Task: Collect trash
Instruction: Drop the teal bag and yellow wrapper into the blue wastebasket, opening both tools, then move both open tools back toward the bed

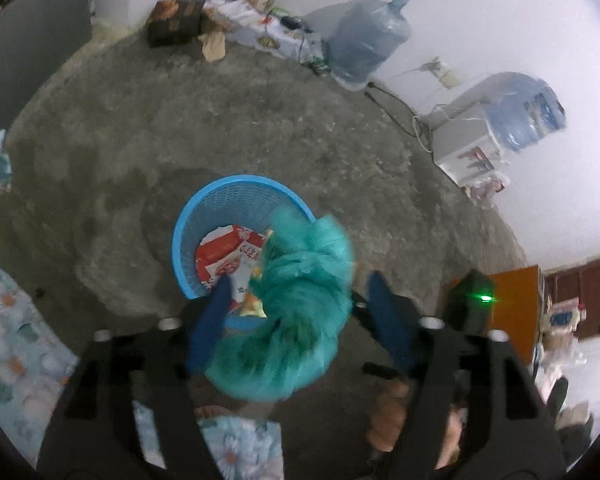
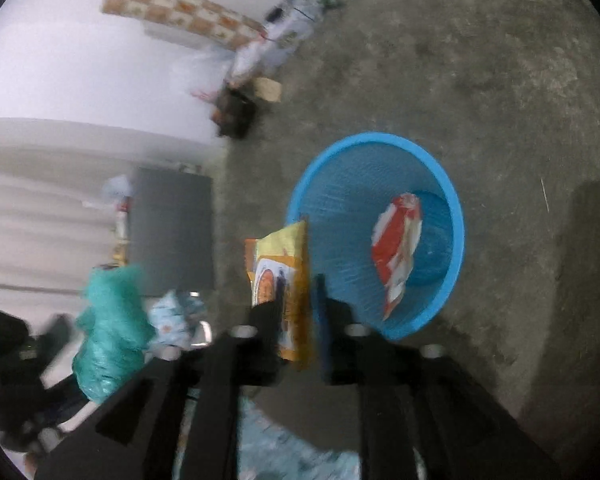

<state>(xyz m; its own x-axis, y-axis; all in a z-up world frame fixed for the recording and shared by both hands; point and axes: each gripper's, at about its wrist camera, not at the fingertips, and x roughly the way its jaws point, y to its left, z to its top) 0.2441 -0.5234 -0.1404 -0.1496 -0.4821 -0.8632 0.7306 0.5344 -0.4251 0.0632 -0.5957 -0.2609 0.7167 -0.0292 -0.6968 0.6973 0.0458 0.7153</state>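
1. Trash is nearly home: your left gripper (image 1: 296, 304) hangs over the blue basket (image 1: 180, 240), with a crumpled teal plastic bag (image 1: 288, 308) between its fingers.
2. Its jaws stand spread, with a clear gap between the right-hand finger and the bag, so the bag looks let go (motion blur makes it hard to say whether the other finger touches it).
3. Your right gripper (image 2: 300, 312) sits just beside the basket (image 2: 456, 216) rim, pointing down at an angle, with a yellow snack wrapper (image 2: 288, 280) standing on edge between its fingers.
4. Those jaws are only partly apart; whether they pinch the wrapper or have freed it, I cannot tell.
5. A red and white packet (image 2: 396, 248) already lies inside the basket, so part of the job is done.
6. Both pieces are carried over the opening so a simple release drops them in; the wrapper sits at the rim's outer edge, so, in my judgement, you should move it further inward or it may land on the concrete floor (image 2: 500, 80).
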